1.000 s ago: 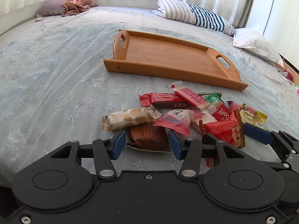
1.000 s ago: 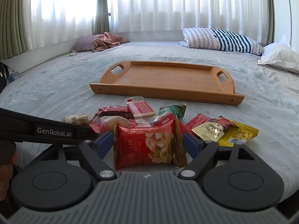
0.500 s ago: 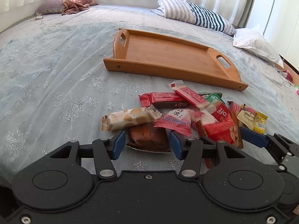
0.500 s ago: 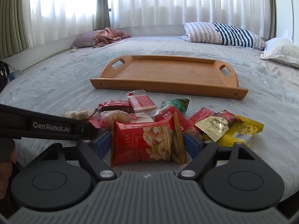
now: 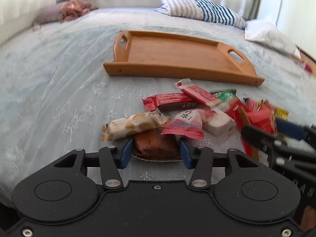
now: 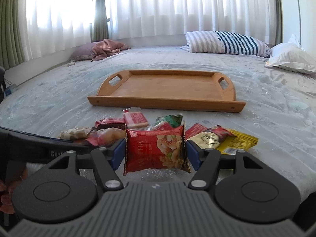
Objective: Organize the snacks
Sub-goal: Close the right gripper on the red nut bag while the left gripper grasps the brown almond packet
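Observation:
A pile of snack packets (image 5: 197,108) lies on the bedspread in front of an empty wooden tray (image 5: 177,57), also in the right wrist view (image 6: 165,86). My left gripper (image 5: 156,150) is shut on a brown snack packet (image 5: 156,145) at the near edge of the pile. My right gripper (image 6: 156,154) is shut on a red nut packet (image 6: 156,150) and holds it lifted above the bed; it shows blurred at the right of the left wrist view (image 5: 256,122). A cream biscuit packet (image 5: 132,125) and a pink packet (image 5: 185,123) rest against the brown one.
A striped pillow (image 6: 227,42) and a white pillow (image 6: 290,59) lie at the back right. A purple pillow with a pink cloth (image 6: 102,49) lies at the back left. Yellow and gold packets (image 6: 227,140) lie right of the pile. Curtains hang behind.
My right gripper has lifted the red nut packet up and away from the pile. My left gripper stays shut on the brown packet, with its view tilted slightly.

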Action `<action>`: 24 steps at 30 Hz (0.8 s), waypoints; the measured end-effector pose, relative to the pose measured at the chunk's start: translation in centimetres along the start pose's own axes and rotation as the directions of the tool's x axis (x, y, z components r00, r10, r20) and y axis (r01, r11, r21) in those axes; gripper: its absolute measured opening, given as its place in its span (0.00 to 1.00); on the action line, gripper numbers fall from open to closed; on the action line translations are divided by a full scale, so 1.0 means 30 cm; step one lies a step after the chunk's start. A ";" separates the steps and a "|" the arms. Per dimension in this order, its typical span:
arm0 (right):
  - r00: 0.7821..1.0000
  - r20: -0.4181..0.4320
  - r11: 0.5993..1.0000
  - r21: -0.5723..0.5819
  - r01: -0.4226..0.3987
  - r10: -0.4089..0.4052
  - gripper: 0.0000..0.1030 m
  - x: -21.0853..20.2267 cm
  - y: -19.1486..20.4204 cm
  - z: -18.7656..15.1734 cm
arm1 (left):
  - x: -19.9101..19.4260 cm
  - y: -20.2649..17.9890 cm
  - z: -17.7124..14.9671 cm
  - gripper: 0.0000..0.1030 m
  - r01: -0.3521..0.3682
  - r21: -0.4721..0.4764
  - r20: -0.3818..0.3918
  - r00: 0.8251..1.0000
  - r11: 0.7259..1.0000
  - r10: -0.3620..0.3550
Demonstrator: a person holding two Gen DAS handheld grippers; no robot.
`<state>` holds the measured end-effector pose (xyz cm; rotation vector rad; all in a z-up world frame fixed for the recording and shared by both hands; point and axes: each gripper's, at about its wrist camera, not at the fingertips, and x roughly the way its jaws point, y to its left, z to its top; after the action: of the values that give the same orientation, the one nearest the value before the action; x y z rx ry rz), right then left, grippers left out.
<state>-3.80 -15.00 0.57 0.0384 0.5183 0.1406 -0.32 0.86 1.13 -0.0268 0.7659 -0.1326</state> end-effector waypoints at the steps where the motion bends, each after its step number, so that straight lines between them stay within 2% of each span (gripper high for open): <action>1: 1.000 -0.001 1.000 0.003 0.004 -0.004 0.65 0.000 -0.005 -0.001 | -0.006 -0.006 0.001 0.46 0.007 0.005 0.001 1.000 1.000 -0.007; 5: 1.000 -0.002 1.000 0.014 0.015 -0.015 0.65 -0.006 -0.018 -0.004 | -0.033 -0.010 0.012 0.46 0.083 -0.030 -0.004 0.996 0.996 -0.084; 10: 1.000 0.009 1.000 0.021 0.022 -0.023 0.65 -0.014 -0.032 0.003 | -0.084 -0.025 0.031 0.45 0.072 -0.021 0.049 0.996 0.997 -0.071; 11: 1.000 0.011 0.999 0.022 0.024 -0.025 0.65 -0.017 -0.034 0.004 | -0.095 -0.027 0.035 0.42 0.073 -0.016 0.061 0.996 0.997 -0.072; 12: 1.000 0.013 0.999 0.025 0.026 -0.027 0.65 -0.018 -0.037 0.005 | -0.105 -0.030 0.038 0.09 0.068 -0.009 0.072 0.995 0.998 -0.067; 13: 0.999 0.015 0.999 0.028 0.028 -0.029 0.65 -0.020 -0.040 0.004 | -0.111 -0.032 0.042 0.05 0.063 -0.007 0.074 0.995 0.998 -0.063; 17: 0.999 0.015 0.999 0.042 0.033 -0.034 0.65 -0.023 -0.050 0.004 | -0.100 -0.030 0.048 0.09 0.062 -0.014 0.054 0.997 0.998 -0.062; 20: 0.999 0.010 0.998 0.048 0.037 -0.037 0.65 -0.025 -0.054 0.001 | -0.072 -0.022 0.027 0.28 0.042 -0.045 0.012 0.999 0.998 -0.042; 21: 0.999 0.008 0.998 0.048 0.038 -0.039 0.66 -0.025 -0.054 0.000 | -0.070 -0.017 0.018 0.41 0.043 -0.065 0.008 0.999 0.997 -0.043; 22: 0.999 0.007 0.998 0.048 0.040 -0.041 0.66 -0.026 -0.055 -0.002 | -0.071 -0.012 0.013 0.49 0.053 -0.085 0.008 0.999 0.995 -0.052; 24: 0.999 0.003 0.998 0.050 0.047 -0.047 0.66 -0.027 -0.059 -0.005 | -0.071 -0.006 0.007 0.51 0.084 -0.118 0.000 0.996 0.989 -0.084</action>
<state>-4.35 -16.85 0.70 0.0755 0.5181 0.0819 -1.71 0.97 2.76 -0.1714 0.7770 -0.1673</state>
